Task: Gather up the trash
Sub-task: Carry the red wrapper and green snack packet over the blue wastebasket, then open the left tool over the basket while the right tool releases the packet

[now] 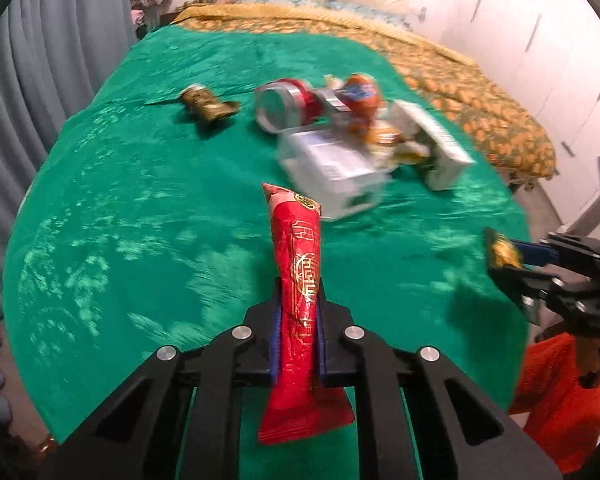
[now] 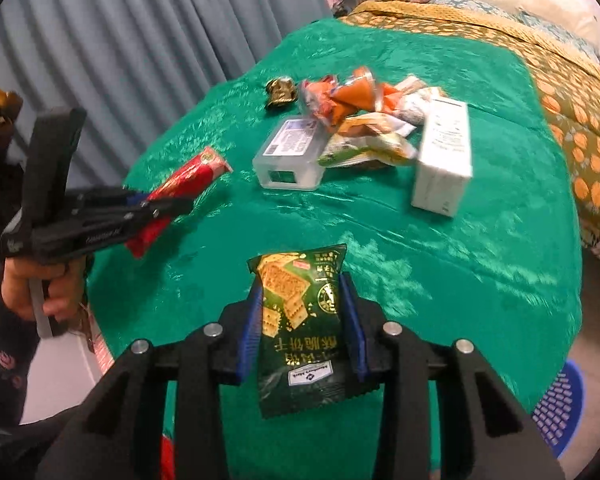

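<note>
Green cloth (image 1: 140, 200) below; left jaws pinch red wrapper (image 1: 298, 304), right jaws grip cracker packet (image 2: 300, 320).

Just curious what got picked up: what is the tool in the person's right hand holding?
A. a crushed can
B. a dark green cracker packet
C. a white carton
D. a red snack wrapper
B: the right tool pinches the dark green cracker packet between its blue pads.

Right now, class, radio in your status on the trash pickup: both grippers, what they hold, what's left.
Left gripper shut on red wrapper. Right gripper shut on green cracker packet. Wrappers, boxes and can left on green cloth. Nothing blocking.
</note>
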`<state>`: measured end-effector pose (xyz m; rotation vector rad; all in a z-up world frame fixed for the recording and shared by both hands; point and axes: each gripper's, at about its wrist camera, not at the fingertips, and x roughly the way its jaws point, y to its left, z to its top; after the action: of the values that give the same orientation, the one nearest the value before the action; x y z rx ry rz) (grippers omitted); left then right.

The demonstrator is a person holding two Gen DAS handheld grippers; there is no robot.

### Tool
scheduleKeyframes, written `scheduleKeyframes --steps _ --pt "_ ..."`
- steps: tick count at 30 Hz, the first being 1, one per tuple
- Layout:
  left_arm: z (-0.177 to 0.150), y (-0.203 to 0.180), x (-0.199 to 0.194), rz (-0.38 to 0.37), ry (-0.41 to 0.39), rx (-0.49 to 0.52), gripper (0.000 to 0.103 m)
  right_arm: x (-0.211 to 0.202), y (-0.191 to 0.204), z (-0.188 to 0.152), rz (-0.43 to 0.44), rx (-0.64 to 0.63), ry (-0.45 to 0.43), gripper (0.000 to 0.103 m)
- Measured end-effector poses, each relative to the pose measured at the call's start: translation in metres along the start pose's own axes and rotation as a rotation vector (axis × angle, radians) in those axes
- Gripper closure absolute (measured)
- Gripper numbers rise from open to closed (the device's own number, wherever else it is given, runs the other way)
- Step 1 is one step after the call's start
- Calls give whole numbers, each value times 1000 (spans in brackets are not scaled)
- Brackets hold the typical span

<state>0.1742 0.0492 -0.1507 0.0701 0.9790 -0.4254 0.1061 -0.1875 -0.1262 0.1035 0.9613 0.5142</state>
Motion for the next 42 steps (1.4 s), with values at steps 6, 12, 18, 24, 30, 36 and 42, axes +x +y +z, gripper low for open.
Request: scheduleKeyframes --steps 6,12,18,24,30,36,42 --pt "-2 -63 -10 -96 -26 48 95 -36 -50 -18 -32 100 -74 67" --pt "6 -149 -2 -212 -31 132 97 -82 -131 -46 -162 232 -129 67" --pt "16 -241 27 -330 18 204 98 -113 -216 -86 -351 328 -133 67" --pt "9 -337 62 -407 88 295 98 -124 -280 -133 -422 464 -147 67" --pt "-1 -404 126 -421 155 324 98 -135 -310 -153 -428 530 -159 67" --pt "-11 -434 190 -372 231 342 97 -141 -328 -166 -422 577 -169 67" --pt "-14 -452 227 -350 239 378 76 -141 -342 -173 -418 620 -174 61"
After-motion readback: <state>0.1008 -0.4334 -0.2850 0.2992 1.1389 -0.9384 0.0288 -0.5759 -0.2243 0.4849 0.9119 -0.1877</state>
